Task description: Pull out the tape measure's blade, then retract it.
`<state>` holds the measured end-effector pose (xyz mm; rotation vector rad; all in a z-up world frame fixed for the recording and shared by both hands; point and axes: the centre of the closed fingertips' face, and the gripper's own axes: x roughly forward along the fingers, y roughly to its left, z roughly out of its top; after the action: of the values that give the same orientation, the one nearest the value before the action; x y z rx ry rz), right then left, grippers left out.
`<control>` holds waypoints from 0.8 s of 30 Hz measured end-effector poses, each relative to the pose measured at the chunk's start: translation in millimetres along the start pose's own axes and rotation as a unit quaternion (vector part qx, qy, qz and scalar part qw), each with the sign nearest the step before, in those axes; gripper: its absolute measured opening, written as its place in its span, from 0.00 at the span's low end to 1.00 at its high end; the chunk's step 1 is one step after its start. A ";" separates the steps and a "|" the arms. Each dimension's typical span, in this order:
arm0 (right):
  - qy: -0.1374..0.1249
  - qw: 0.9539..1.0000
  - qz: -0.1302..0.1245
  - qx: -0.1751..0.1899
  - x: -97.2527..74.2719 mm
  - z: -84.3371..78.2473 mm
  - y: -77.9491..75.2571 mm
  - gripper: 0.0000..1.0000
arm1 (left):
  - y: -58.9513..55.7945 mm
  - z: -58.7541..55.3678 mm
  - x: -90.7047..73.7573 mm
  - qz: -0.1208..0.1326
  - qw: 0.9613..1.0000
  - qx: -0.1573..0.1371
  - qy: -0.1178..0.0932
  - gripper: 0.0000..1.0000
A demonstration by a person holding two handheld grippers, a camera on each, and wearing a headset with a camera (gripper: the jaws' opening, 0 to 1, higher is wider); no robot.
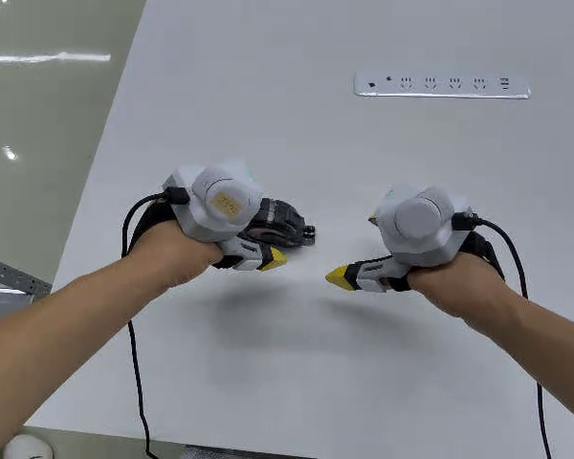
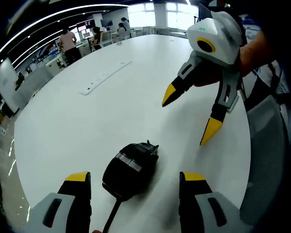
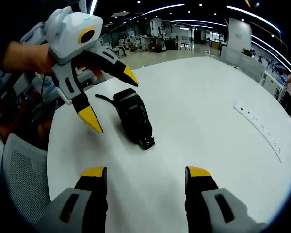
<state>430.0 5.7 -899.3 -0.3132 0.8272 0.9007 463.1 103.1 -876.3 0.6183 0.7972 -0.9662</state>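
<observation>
A black tape measure (image 1: 279, 226) lies on the white table (image 1: 306, 143), its blade tip pointing right and its wrist strap trailing back. In the left gripper view the tape measure (image 2: 131, 169) sits between my left gripper's (image 2: 135, 178) open yellow-tipped fingers (image 2: 78, 177), not clamped. My left gripper (image 1: 273, 239) straddles it in the head view. My right gripper (image 1: 349, 263) hovers open to the right, a short way from the blade tip. In the right gripper view the tape measure (image 3: 134, 117) lies ahead of my open right gripper (image 3: 143, 172), with the left gripper (image 3: 109, 97) over its far end.
A white power strip (image 1: 442, 85) lies at the table's far right. The table's left edge (image 1: 96, 172) drops to a glossy floor. Black cables (image 1: 134, 382) trail from both grippers. Desks and people (image 2: 68, 41) stand far off in the room.
</observation>
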 end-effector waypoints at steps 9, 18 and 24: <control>0.000 1.000 0.012 -0.020 10.8 2.2 0.2 0.61 | -1.5 -1.3 7.1 -0.023 0.999 0.027 0.009 0.69; 0.006 0.999 0.023 -0.041 20.3 3.1 0.1 0.60 | -0.1 -2.5 15.2 -0.038 0.998 0.052 0.016 0.67; 0.007 0.998 0.033 -0.062 25.9 3.4 1.7 0.57 | 0.0 -3.3 18.3 -0.046 0.997 0.065 0.018 0.62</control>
<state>439.3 23.3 -916.2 -0.4022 0.7993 1.0153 468.1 97.0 -893.1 0.7176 0.8054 -1.0999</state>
